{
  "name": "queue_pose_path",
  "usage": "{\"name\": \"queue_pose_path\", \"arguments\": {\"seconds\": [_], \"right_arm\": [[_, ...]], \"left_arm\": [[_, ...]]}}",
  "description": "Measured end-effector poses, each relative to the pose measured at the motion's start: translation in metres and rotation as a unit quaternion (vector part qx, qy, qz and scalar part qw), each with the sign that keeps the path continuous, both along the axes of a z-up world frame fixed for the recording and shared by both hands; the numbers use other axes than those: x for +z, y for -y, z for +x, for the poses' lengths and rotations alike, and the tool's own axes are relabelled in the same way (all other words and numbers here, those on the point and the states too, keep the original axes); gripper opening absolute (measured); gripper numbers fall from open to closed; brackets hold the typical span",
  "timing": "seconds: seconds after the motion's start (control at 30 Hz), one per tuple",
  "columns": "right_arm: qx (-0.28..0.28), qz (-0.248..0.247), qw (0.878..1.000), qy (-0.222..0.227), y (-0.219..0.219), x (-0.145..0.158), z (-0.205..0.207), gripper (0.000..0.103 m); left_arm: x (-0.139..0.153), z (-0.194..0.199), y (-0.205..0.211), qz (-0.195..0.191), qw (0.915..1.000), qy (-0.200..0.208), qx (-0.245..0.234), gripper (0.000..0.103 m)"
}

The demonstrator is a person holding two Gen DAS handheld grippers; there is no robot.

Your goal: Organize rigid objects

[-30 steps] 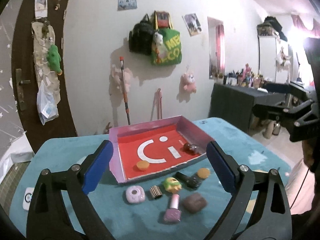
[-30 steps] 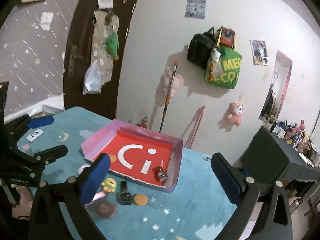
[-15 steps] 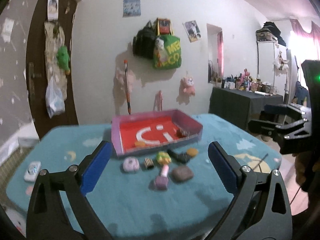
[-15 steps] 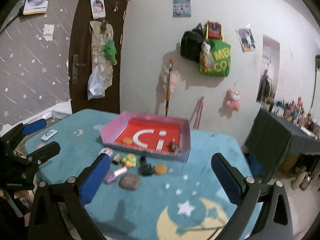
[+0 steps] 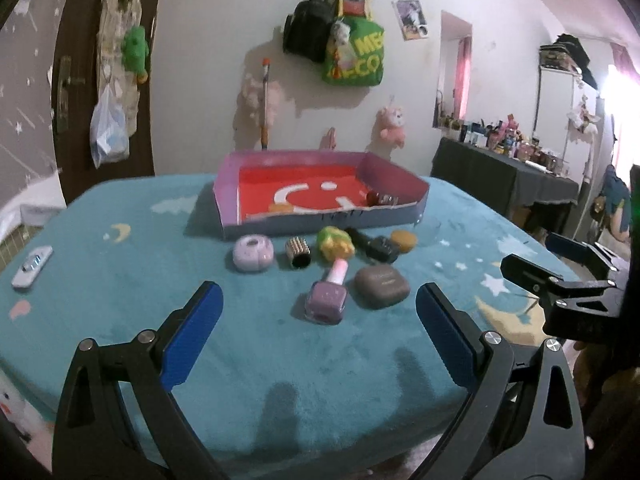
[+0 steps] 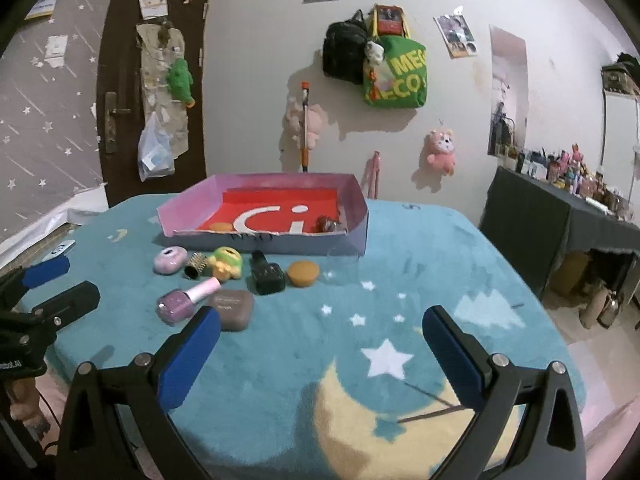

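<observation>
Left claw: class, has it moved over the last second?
Yes. The left claw has pulled back and lower from the red box; the items now lie beyond its tips.

Dim pinkish indoor light, window glare (image 5: 618, 80) at far right, slight softness, and strong fisheye bending with dark corners.
</observation>
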State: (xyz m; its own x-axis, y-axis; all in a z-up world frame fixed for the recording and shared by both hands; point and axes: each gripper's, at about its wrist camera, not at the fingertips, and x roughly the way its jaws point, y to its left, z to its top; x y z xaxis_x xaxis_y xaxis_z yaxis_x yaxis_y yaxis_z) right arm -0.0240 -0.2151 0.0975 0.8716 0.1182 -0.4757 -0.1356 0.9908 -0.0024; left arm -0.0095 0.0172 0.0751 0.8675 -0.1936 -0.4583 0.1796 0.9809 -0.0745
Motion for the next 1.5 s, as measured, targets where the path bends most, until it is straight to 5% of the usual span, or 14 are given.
{"name": "queue_pose_path", "arguments": {"seconds": [0.7, 1.5], "right_arm": [[-0.019, 0.031, 0.997, -0.062, 0.008, -0.040, 0.040, 0.103], [0.061, 0.011, 0.982, -0.177, -0.029, -0.058, 0.091, 0.103]], "left_arm": [[-0.040, 0.047, -0.006, -0.018, 0.9968, -0.076, 0.017, 0.099], [-0.040, 0.096, -0.006, 0.013, 0.9868, -0.158, -0.035, 0.099]]}}
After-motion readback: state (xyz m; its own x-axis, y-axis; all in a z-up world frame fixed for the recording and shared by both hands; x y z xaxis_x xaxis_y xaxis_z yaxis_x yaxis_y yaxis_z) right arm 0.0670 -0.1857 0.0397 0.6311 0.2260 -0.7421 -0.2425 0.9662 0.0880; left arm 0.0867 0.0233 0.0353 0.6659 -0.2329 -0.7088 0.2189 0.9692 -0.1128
